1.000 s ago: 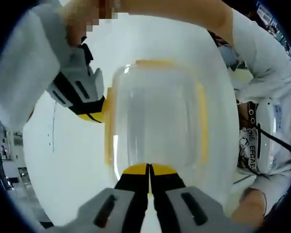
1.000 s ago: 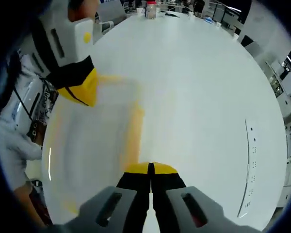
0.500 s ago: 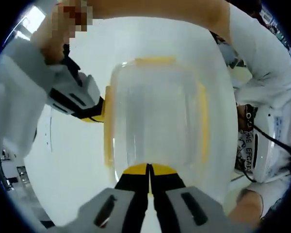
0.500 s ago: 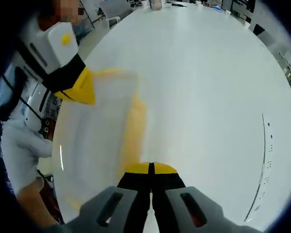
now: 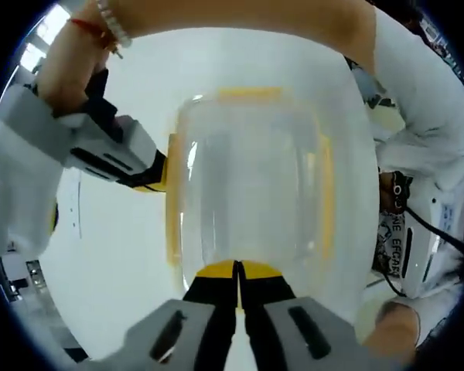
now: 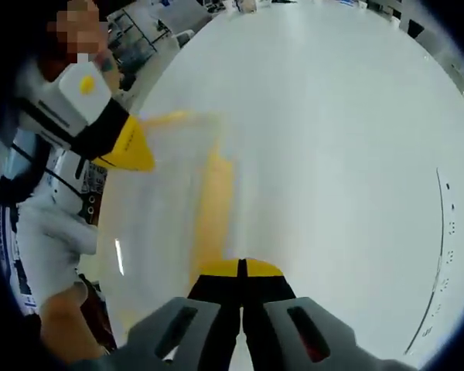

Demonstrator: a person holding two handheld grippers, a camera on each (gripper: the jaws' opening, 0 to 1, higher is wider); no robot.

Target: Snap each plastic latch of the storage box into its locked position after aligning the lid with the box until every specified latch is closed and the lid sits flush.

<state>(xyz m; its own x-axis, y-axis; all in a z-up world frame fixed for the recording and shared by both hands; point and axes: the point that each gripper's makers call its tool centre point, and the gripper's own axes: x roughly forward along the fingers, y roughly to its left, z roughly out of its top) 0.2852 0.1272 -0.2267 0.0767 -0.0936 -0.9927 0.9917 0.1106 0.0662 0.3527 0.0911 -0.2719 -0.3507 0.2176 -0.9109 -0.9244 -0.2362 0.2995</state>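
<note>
A clear plastic storage box [image 5: 251,185] with its lid on stands on the white table [image 5: 116,255]. Yellow latches show on its left side [image 5: 172,209], right side [image 5: 325,193] and far end [image 5: 247,94]. My left gripper [image 5: 238,267] is shut, its yellow tips against the near edge of the box. My right gripper [image 5: 151,171], held by a hand, touches the left side latch with its tip. In the right gripper view my right gripper [image 6: 241,267] is shut just behind a long yellow latch [image 6: 214,197] of the box [image 6: 158,224], and my left gripper [image 6: 127,147] rests at the box's far left corner.
A person in a white shirt [image 5: 421,170] with a lanyard stands close to the right of the box. A forearm [image 5: 240,15] crosses above the far end of the box. Bare table [image 6: 348,154] stretches to the right, with a row of small holes [image 6: 445,232] near its edge.
The box stays put under my shut left gripper. The right gripper's tip holds at the side latch while its hand has lifted and swung; the right gripper view has tilted a little.
</note>
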